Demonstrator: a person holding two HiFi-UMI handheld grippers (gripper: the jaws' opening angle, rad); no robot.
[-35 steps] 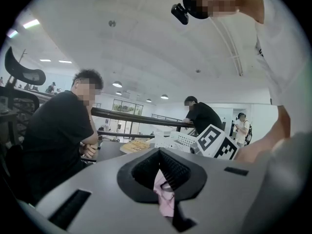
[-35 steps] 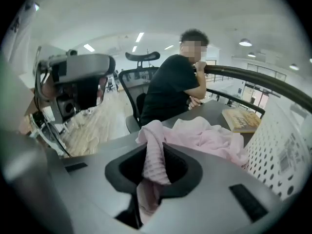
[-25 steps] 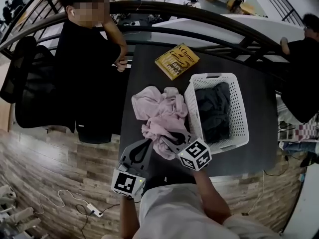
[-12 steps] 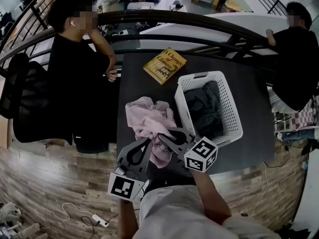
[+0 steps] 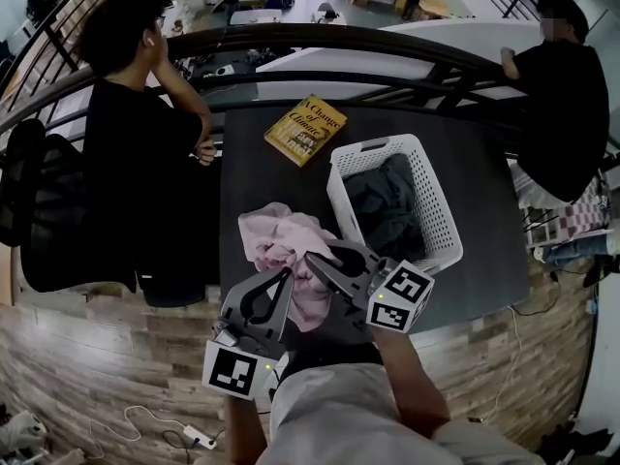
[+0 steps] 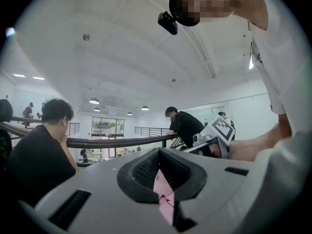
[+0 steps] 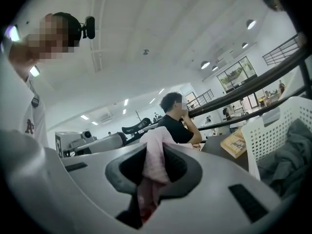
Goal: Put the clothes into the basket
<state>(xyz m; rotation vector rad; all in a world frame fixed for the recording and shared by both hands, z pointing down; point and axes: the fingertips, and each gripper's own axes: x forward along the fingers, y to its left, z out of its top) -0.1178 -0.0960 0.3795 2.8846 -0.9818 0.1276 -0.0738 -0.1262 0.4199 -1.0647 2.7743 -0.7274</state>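
Observation:
A pink garment (image 5: 281,245) hangs bunched over the near-left part of the dark table (image 5: 465,279), gripped from both sides. My left gripper (image 5: 284,277) is shut on its lower edge; in the left gripper view a strip of pink cloth (image 6: 163,199) shows pinched between the jaws (image 6: 158,167). To its right, my right gripper (image 5: 315,260) is shut on another fold, and pink cloth (image 7: 152,167) fills its jaws (image 7: 155,162). The white slatted basket (image 5: 337,197) stands just right of the garment and holds dark grey clothes (image 5: 383,211).
A yellow book (image 5: 307,129) lies on the table's far side. A person in black (image 5: 136,153) stands at the table's left edge beside a black chair (image 5: 39,201). Another person (image 5: 562,85) leans on the curved railing (image 5: 320,42) at the far right.
The pink garment has been drawn together and lifted from where it lay spread beside the basket. Both grippers have kept their hold, and the scene has shifted left and nearer in the view.

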